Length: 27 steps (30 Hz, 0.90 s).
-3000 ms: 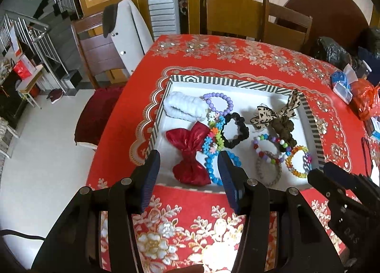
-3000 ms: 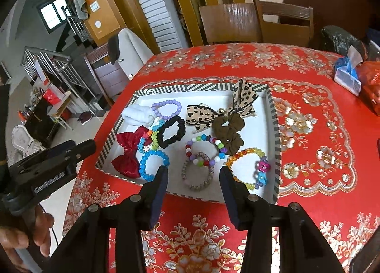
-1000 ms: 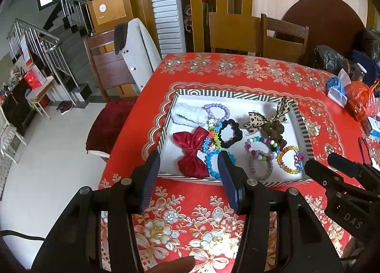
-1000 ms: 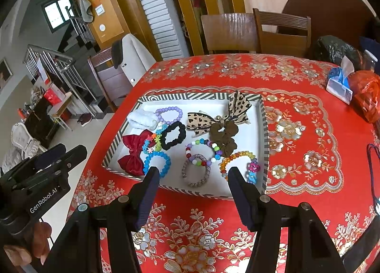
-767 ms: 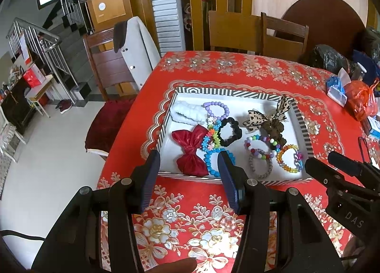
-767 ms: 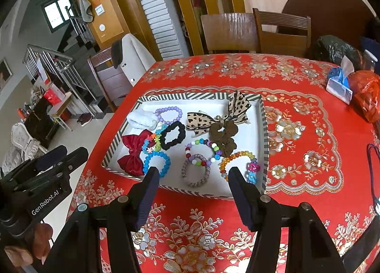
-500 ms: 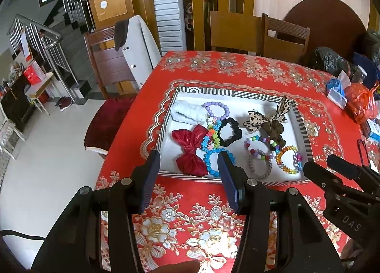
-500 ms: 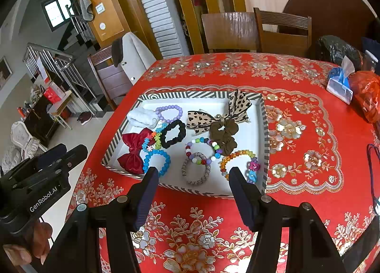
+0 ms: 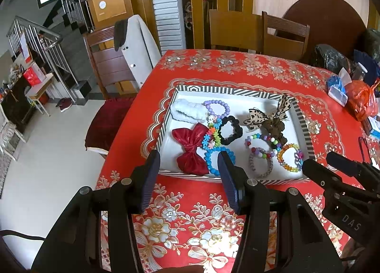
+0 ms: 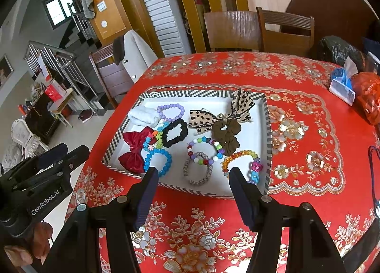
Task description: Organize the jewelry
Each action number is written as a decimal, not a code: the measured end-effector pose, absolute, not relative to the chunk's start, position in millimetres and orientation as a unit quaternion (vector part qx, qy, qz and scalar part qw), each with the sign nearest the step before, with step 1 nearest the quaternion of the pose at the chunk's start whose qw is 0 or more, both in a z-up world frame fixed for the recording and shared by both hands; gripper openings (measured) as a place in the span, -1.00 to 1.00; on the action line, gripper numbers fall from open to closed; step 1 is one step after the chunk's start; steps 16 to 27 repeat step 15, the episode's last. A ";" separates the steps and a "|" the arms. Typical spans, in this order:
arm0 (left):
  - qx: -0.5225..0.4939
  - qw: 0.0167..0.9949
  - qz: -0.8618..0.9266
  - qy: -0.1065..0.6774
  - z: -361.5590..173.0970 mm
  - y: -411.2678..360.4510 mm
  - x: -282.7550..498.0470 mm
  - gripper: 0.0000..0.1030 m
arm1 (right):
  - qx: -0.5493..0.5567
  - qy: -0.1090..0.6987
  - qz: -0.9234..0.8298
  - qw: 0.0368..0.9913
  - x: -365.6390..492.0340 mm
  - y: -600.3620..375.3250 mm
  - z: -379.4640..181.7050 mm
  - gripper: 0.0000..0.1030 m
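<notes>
A white tray with a striped rim (image 9: 232, 91) (image 10: 190, 93) lies on the red floral tablecloth. It holds a red bow (image 9: 191, 152) (image 10: 133, 150), a blue bead bracelet (image 10: 158, 161), a black scrunchie (image 10: 182, 130), a white scrunchie (image 9: 187, 114), a purple bracelet (image 9: 226, 106), a leopard bow (image 10: 201, 117), a brown scrunchie (image 10: 228, 135) and several bead bracelets. My left gripper (image 9: 188, 156) (image 10: 74, 148) hangs open and empty before the tray's near left corner. My right gripper (image 10: 193, 172) (image 9: 318, 159) is open and empty before the near edge.
A tissue pack (image 10: 342, 85), an orange bag (image 10: 367, 97) and a black bag (image 10: 339, 52) sit at the table's far right. Wooden chairs (image 10: 237, 30) stand behind the table. A chair with a white coat (image 9: 140, 45) is at the left, past the table's edge.
Since three seconds ago both grippers have drawn back from the tray, and the right jaws stand wider. Over the last second nothing has moved.
</notes>
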<state>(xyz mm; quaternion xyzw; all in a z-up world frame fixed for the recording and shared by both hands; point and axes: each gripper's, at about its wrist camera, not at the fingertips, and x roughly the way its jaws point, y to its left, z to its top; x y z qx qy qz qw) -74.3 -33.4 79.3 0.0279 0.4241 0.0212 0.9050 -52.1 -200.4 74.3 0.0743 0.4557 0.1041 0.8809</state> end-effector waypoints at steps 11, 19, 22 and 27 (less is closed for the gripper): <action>0.031 0.904 0.022 0.426 77.1 -32.5 -73.0 -0.03 | 0.074 0.456 0.106 0.881 -50.1 -202.2 72.6 0.16; 0.033 0.904 0.017 0.425 72.1 -33.4 -71.4 -0.03 | 0.069 0.451 0.094 0.885 -50.3 -218.2 66.2 0.16; 0.033 0.904 0.017 0.425 72.1 -33.4 -71.4 -0.03 | 0.069 0.451 0.094 0.885 -50.3 -218.2 66.2 0.16; 0.033 0.904 0.017 0.425 72.1 -33.4 -71.4 -0.03 | 0.069 0.451 0.094 0.885 -50.3 -218.2 66.2 0.16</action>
